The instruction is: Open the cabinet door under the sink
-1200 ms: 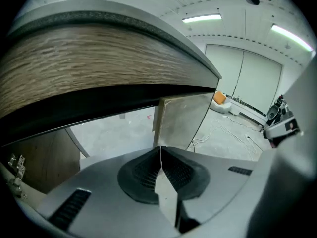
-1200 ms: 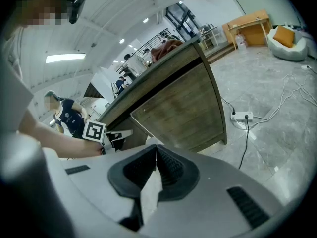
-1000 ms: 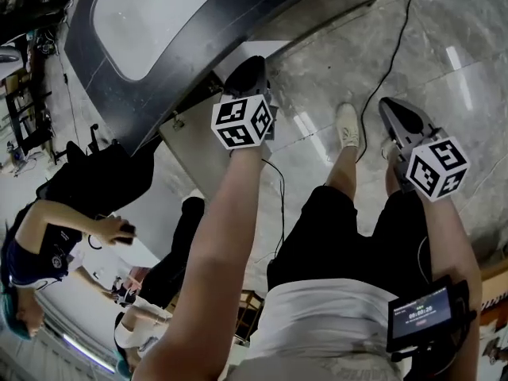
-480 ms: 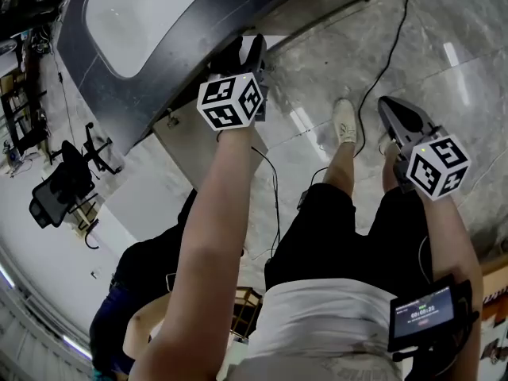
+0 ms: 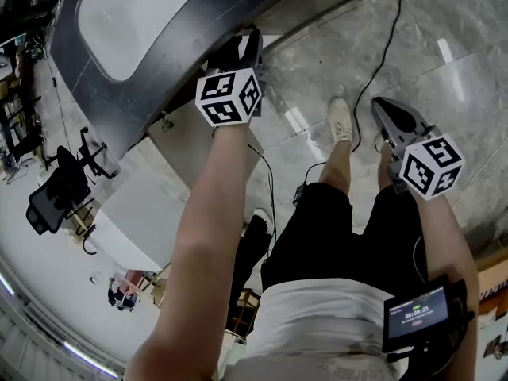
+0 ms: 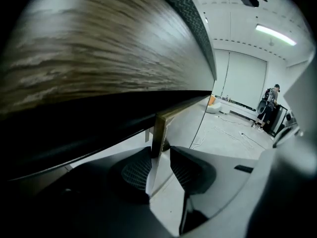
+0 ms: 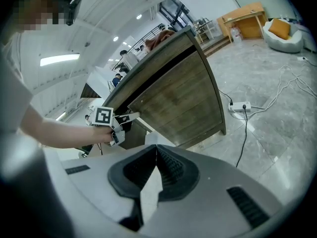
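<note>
Between the jaws of the left tool (image 6: pixel 159 151) stands the thin edge of the door (image 6: pixel 159 128). The jaws are apart and have just been closing a little. One pad sits just beside the edge and a gap shows on the other side. So this tool is released and does not squeeze the door.

Above and to the left of this tool is the brown wood of the cabinet (image 6: pixel 99 48). A dark opening lies below the wood, next to the door's edge.

From the head view, the door stands swung out from the cabinet, and the left tool is at its top outer edge. Just past the tool lies the white sink (image 5: pixel 135 14), set in the dark surface (image 5: pixel 119 101). The door hangs below that surface.

Well apart, to the right of the left tool, is the right tool (image 7: pixel 156 148). Its jaws meet at the tips with nothing between them, so it is clenched on nothing. It is held over the grey floor (image 5: pixel 460 62) and points down at a slant. Far ahead of it are the cabinet and the left tool.

A white shoe (image 5: pixel 340 121) and a black cable (image 5: pixel 387 54) are on the floor between the two tools.
</note>
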Tool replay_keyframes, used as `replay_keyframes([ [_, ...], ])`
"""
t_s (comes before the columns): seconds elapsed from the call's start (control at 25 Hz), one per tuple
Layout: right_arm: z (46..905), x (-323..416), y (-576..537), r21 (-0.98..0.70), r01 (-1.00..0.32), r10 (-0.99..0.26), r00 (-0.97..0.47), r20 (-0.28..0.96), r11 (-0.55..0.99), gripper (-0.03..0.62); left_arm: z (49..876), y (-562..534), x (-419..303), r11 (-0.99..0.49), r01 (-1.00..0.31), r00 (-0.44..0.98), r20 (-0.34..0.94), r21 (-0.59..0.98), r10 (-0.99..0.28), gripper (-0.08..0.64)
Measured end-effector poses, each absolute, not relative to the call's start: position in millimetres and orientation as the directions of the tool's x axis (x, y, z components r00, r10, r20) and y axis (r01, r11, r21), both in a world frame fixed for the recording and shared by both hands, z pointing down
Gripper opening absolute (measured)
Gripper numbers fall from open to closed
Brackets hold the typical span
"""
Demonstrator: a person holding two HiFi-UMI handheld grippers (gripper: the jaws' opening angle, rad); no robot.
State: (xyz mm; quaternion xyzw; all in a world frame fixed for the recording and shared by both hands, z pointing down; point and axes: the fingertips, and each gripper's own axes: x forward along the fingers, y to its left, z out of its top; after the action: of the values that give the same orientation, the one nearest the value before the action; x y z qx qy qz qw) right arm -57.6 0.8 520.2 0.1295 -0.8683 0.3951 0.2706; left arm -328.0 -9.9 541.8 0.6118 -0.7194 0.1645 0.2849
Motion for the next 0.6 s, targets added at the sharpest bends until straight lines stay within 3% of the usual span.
replay_keyframes([
  [0.6, 526, -58, 21, -0.622, -0.439, -0.002, -0.818, 0.575, 0.648, 0.015, 541, 13, -291, 0.044, -0.998, -0.006, 0.641, 0.044, -0.767, 0.086],
])
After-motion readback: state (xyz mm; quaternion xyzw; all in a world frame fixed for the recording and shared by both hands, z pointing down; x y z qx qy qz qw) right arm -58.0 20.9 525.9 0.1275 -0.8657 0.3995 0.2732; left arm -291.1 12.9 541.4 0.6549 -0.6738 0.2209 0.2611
